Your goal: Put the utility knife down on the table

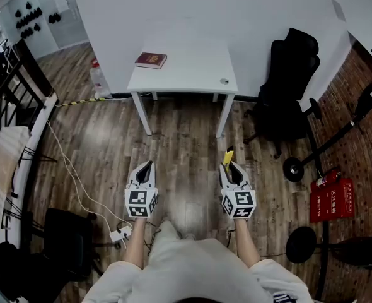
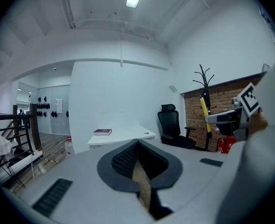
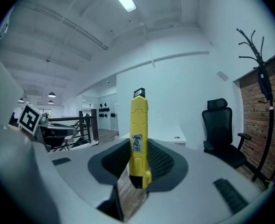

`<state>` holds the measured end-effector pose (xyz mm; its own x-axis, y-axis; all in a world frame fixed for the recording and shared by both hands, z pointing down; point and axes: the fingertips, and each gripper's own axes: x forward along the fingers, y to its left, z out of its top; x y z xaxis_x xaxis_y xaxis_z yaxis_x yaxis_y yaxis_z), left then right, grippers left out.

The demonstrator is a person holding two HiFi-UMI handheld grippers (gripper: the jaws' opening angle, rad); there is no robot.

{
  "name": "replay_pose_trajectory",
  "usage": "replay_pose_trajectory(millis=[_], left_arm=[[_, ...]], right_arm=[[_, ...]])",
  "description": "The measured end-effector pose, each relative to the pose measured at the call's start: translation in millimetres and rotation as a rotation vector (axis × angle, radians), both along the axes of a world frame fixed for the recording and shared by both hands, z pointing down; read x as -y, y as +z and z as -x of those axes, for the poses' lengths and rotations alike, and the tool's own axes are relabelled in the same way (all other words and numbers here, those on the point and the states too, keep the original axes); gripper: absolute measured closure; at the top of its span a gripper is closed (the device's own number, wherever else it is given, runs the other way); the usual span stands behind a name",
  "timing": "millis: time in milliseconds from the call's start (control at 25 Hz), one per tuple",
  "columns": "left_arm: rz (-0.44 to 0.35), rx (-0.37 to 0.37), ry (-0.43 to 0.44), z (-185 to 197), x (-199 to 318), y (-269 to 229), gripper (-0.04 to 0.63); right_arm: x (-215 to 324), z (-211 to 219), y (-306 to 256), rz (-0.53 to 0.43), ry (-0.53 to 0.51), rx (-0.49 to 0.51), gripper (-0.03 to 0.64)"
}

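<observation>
Because the white table (image 1: 186, 68) stands well ahead of the person across the wooden floor (image 1: 186, 137), the yellow utility knife (image 3: 138, 134) is not yet down. It is carried in the right gripper (image 3: 140, 157), whose jaws pinch its lower body so that it stands upright with its black tip well above the pads. That hold probably keeps the blade end away from the body and leaves the handle easy to lower flat. The left gripper (image 2: 137, 160) travels alongside with its jaws pressed together on nothing, apparently just kept out of the way. On the tabletop, a dark red book (image 1: 151, 60) lies toward the far left corner, so the bare near right part looks the likelier landing spot, short of the black office chair (image 1: 290, 87) beside it.
</observation>
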<state>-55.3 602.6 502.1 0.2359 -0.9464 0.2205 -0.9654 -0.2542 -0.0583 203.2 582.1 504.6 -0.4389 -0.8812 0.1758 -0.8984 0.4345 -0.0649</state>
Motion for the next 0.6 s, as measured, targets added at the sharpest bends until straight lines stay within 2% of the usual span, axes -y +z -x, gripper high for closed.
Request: replay_pose_trajectory(millis=[320, 600], left_arm=[[0.01, -0.009, 0.005, 7.9, 47.1, 12.6, 0.589], [0.009, -0.022, 0.042, 26.7, 126.8, 24.0, 0.589]], right_arm=[[42.9, 7.3, 13.1, 0.014, 0.001, -0.011, 0.508], [113.7, 29.4, 15.0, 0.008, 0.022, -0.035, 0.508]])
